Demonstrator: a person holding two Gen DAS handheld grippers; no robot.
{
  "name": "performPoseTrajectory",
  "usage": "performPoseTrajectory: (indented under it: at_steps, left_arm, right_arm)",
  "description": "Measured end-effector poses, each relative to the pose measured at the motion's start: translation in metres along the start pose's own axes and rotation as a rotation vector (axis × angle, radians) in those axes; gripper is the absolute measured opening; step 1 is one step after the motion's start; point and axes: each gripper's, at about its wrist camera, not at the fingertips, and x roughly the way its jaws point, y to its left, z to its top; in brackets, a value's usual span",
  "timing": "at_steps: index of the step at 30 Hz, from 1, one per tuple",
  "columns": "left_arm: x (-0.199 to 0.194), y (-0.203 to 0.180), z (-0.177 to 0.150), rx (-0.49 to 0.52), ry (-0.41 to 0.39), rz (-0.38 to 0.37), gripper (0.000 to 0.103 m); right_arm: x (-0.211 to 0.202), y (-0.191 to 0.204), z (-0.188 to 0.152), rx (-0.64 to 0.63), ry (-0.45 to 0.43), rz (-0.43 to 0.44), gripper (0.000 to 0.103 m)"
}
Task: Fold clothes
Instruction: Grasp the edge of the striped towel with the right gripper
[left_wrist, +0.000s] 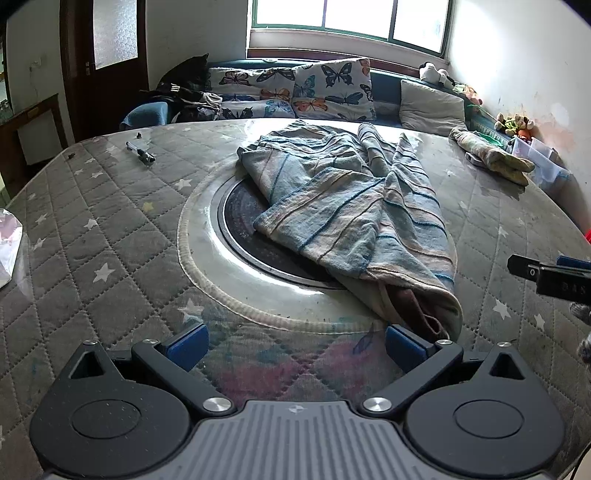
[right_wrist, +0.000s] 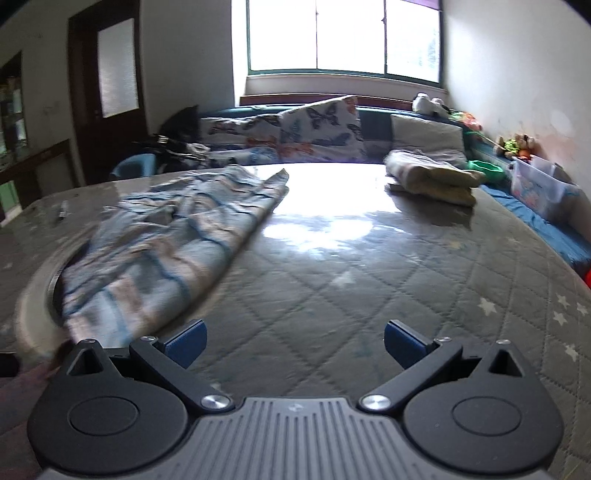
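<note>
A crumpled blue and beige striped garment (left_wrist: 354, 218) lies across the middle of the quilted table (left_wrist: 110, 236), partly over a dark round inset (left_wrist: 240, 218). My left gripper (left_wrist: 295, 349) stands open just short of the garment's near end, nothing between its blue pads. At the right edge of the left wrist view the tip of my right gripper (left_wrist: 546, 275) shows. In the right wrist view the same garment (right_wrist: 166, 243) lies to the left, and my right gripper (right_wrist: 295, 345) is open over bare quilted table (right_wrist: 369, 295).
A folded yellowish cloth (left_wrist: 491, 157) (right_wrist: 432, 177) lies at the table's far right. A small tool (left_wrist: 142, 153) rests at the far left. Behind the table runs a sofa with butterfly cushions (left_wrist: 295, 90), and a clear plastic bin (right_wrist: 539, 188) stands by the right wall.
</note>
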Motion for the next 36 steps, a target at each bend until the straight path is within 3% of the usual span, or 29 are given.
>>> performPoseTrajectory:
  at_steps: [8, 10, 12, 17, 24, 36]
  left_arm:
    - [-0.001, -0.002, -0.002, 0.002, 0.005, 0.002, 0.103]
    - [-0.003, -0.003, -0.003, 0.009, 0.007, 0.002, 0.103]
    - [-0.003, -0.002, -0.004, 0.010, 0.010, 0.003, 0.103]
    - [-0.003, -0.002, -0.005, 0.015, 0.015, 0.006, 0.103]
    - [-0.001, -0.002, -0.006, 0.037, 0.022, -0.020, 0.103]
    - [0.000, -0.002, -0.005, 0.040, 0.032, -0.008, 0.103]
  right_arm:
    - [-0.013, -0.001, -0.002, -0.006, 0.053, -0.017, 0.103]
    - [-0.016, 0.028, -0.005, -0.047, 0.055, -0.027, 0.103]
    - [0.007, 0.070, 0.003, -0.069, 0.050, -0.033, 0.103]
    - [-0.014, 0.105, -0.008, -0.054, 0.013, 0.009, 0.103]
    - [-0.021, 0.052, -0.014, -0.098, 0.024, 0.111, 0.103]
    - [-0.028, 0.065, -0.019, -0.115, 0.067, 0.132, 0.103]
